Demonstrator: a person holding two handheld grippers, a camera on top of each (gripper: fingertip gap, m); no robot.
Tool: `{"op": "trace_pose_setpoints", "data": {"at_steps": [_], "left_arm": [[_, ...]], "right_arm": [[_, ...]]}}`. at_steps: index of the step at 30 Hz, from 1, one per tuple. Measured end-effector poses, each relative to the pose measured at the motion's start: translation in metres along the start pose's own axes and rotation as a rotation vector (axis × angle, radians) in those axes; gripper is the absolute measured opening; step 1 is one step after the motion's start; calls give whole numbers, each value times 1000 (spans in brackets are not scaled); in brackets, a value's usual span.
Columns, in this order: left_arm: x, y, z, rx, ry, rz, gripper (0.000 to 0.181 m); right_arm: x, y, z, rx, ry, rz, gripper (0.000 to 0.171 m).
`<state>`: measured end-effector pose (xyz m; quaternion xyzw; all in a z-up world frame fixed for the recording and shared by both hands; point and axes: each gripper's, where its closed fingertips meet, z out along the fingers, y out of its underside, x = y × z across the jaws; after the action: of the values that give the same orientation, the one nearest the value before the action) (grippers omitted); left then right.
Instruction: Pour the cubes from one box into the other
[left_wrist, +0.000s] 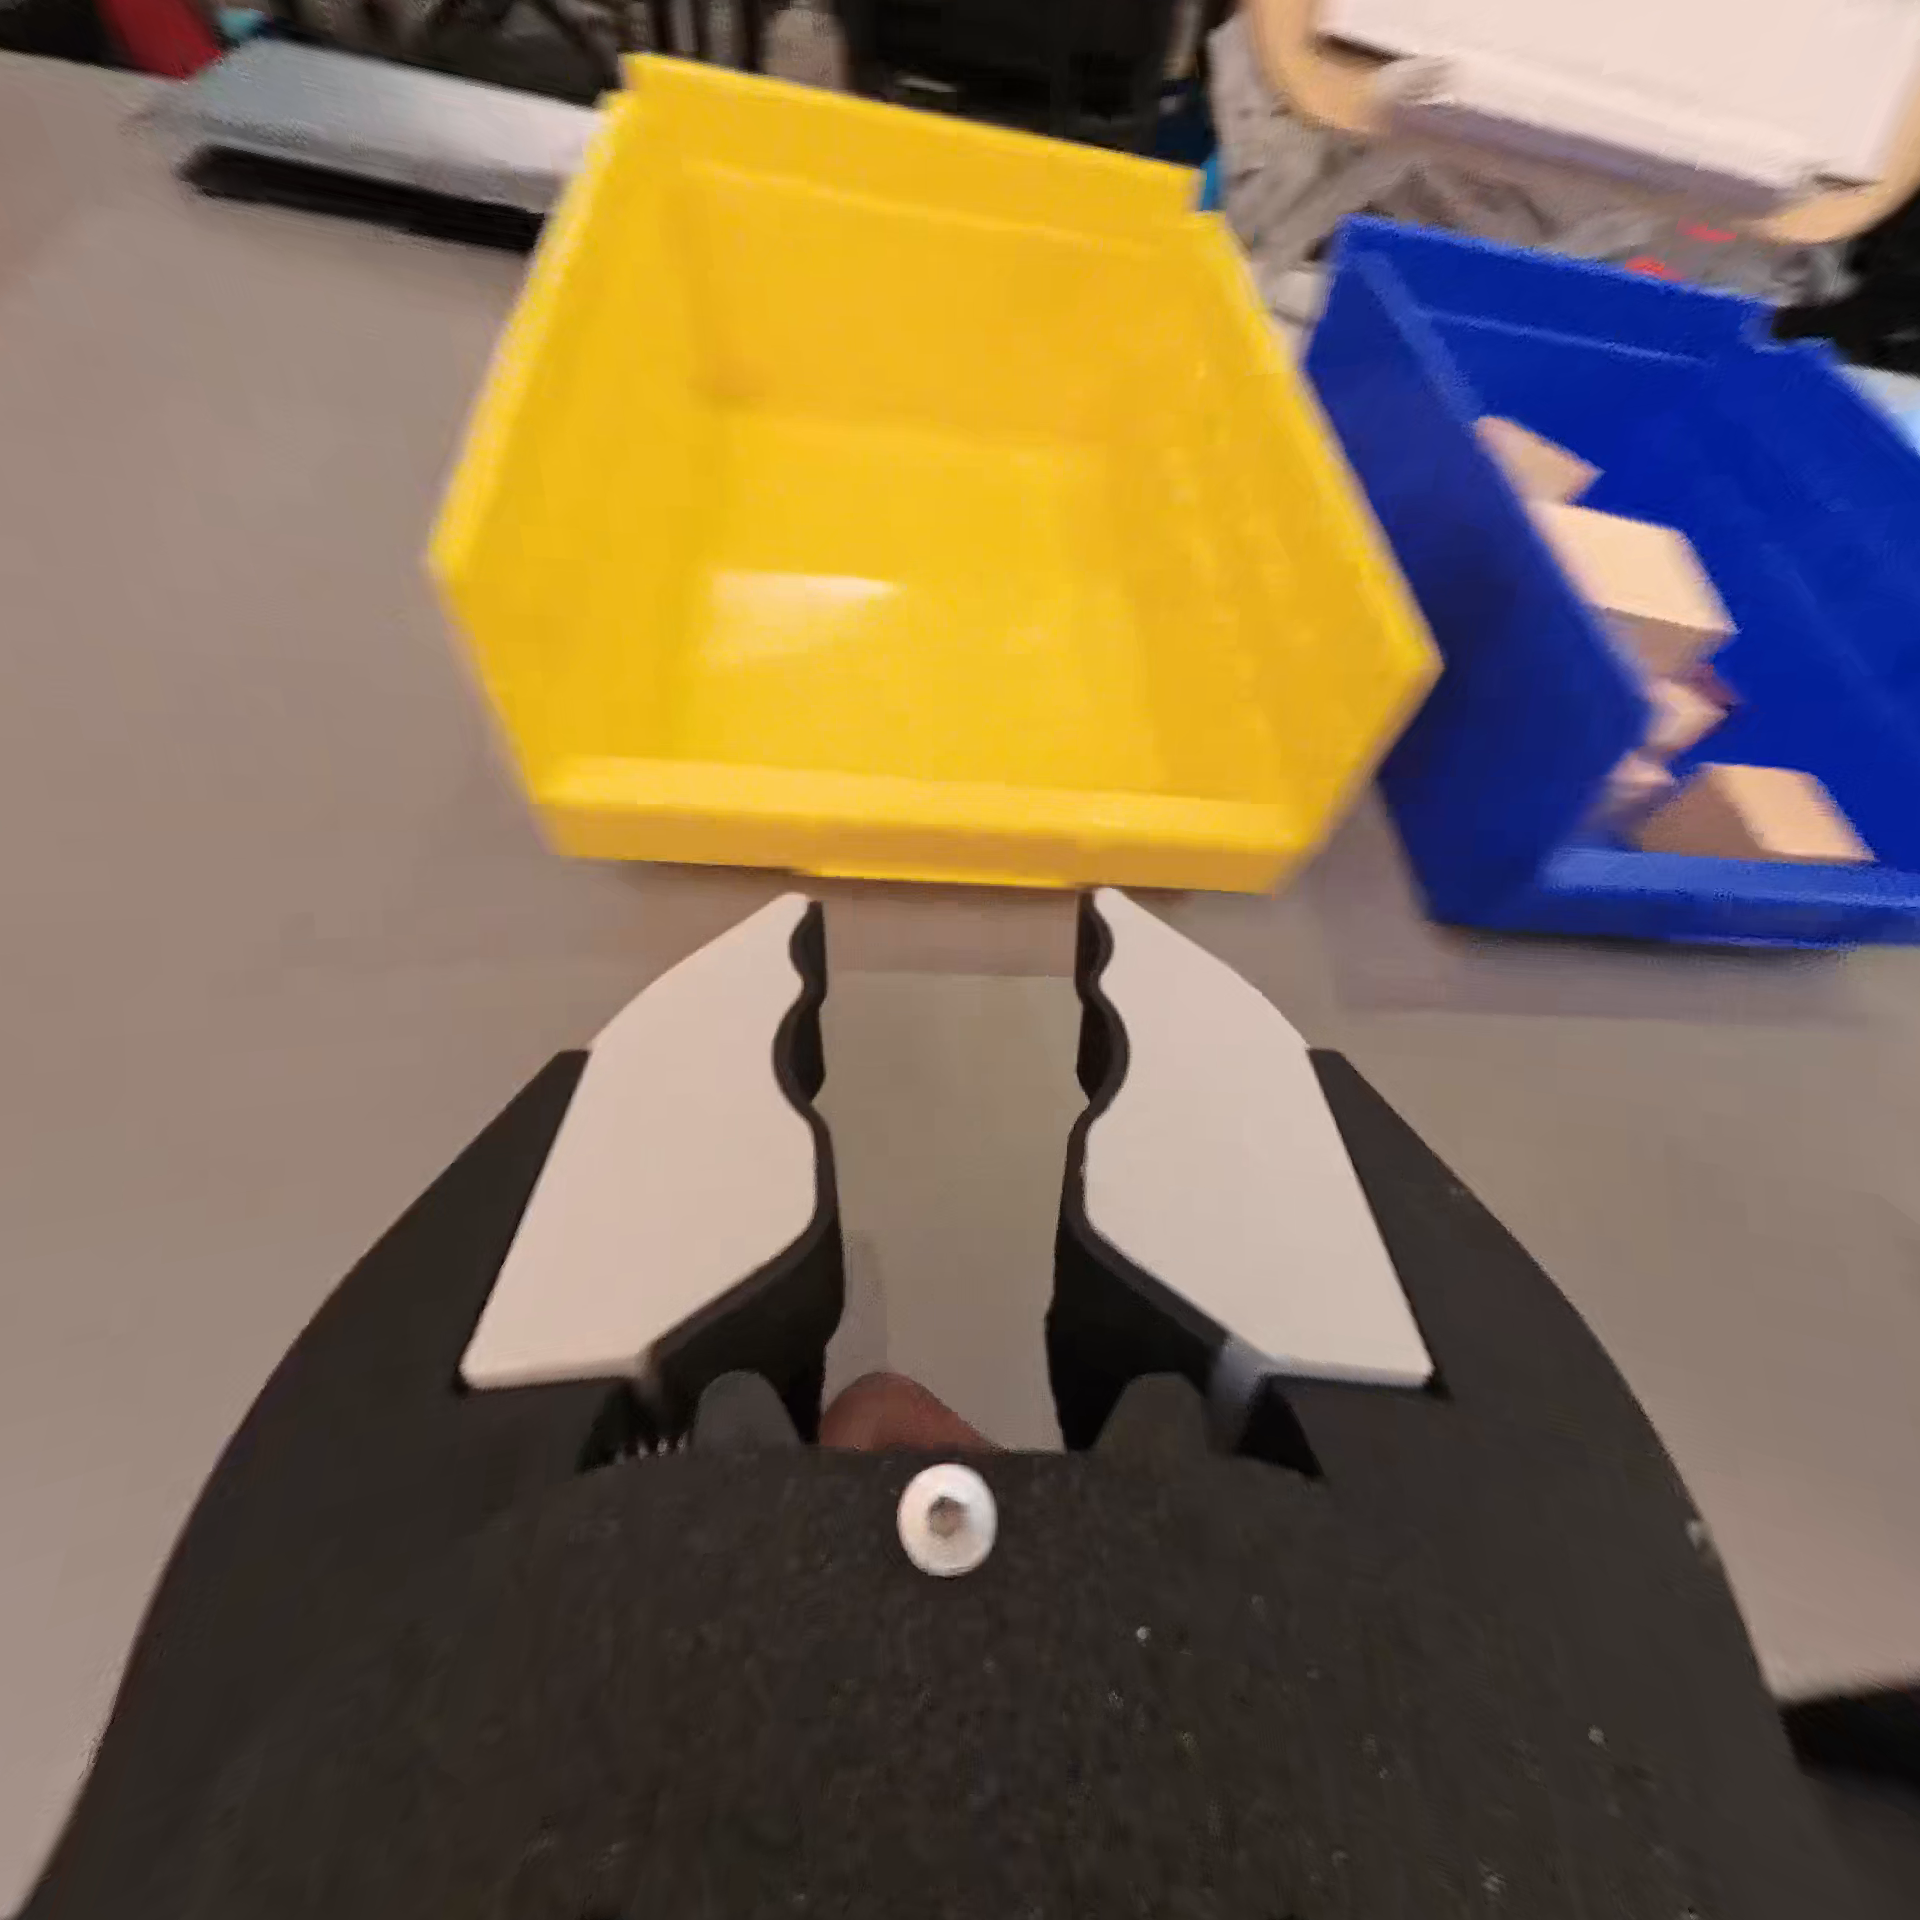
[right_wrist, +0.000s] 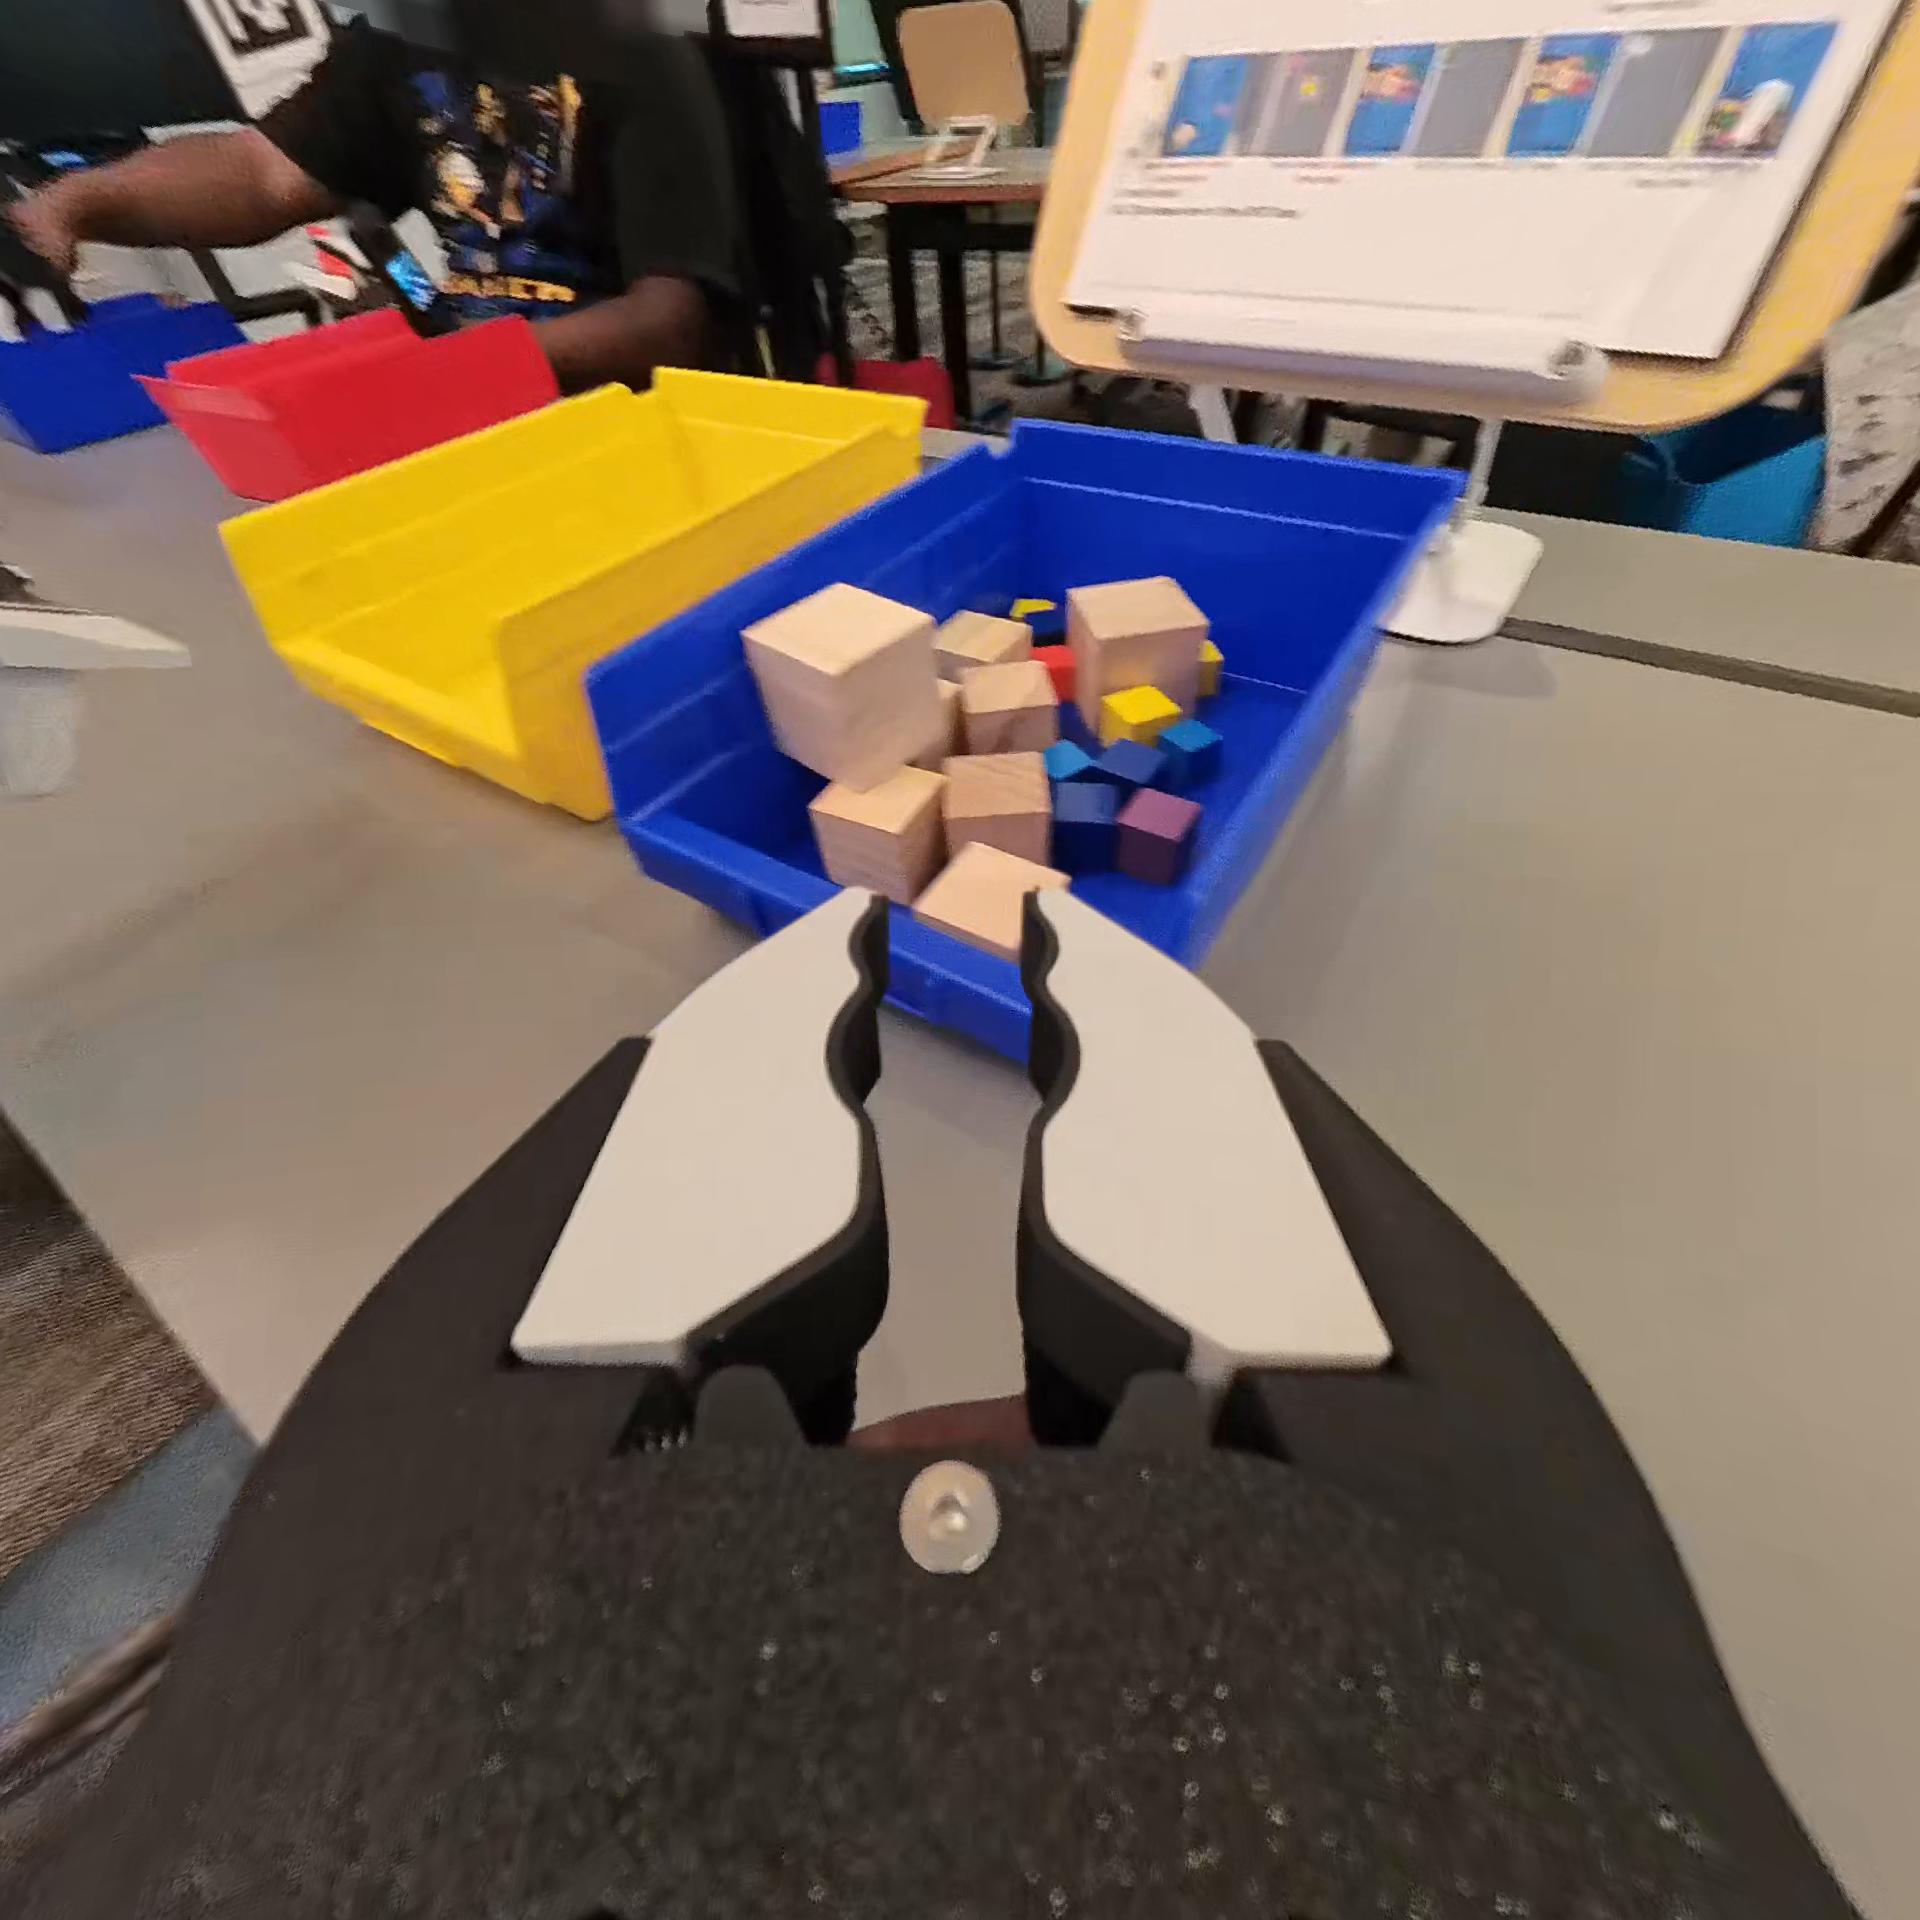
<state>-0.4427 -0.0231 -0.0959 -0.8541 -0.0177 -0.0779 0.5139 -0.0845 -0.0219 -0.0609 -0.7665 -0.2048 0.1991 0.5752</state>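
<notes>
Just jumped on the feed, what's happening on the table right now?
A person is working two handheld grippers over a grey table. The left gripper is open just short of the front lip of an empty yellow box. The right gripper is open at the near edge of the blue box, which holds all the cubes, large wooden ones and small coloured ones. Neither box is gripped, so pouring has not begun. A red box and another blue box sit farther back.

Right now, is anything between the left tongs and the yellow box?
No. In the left wrist view, only a short bare strip of grey table separates the open left tongs from the yellow box, which is empty.
</notes>
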Motion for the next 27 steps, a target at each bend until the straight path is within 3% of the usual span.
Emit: {"op": "trace_pose_setpoints", "data": {"at_steps": [4,9,11,12,18,24,25,26,27], "left_arm": [[-69,-15,35,6,-139,4,47],[-92,-33,92,-52,-127,-8,50],[-92,-27,100,-105,-82,-78,4],[-91,-26,98,-99,-81,-97,5],[-67,9,41,-78,-194,9,4],[-40,56,-39,-72,-267,-22,4],[-35,62,-50,-69,-270,-29,3],[-31,67,-59,-65,-269,-30,3],[-27,72,-66,-61,-274,-26,4]], "right_arm": [[-60,0,13,3,-130,-30,23],[-130,28,33,-80,-240,-137,26],[-149,38,39,-111,-257,-158,26],[-156,42,42,-124,-256,-163,28],[-165,53,68,-135,-118,-48,46],[-178,45,101,-136,-38,70,46],[-185,48,105,-153,-58,71,37],[-186,56,108,-202,-24,58,14],[-183,58,108,-213,21,5,9]]}}
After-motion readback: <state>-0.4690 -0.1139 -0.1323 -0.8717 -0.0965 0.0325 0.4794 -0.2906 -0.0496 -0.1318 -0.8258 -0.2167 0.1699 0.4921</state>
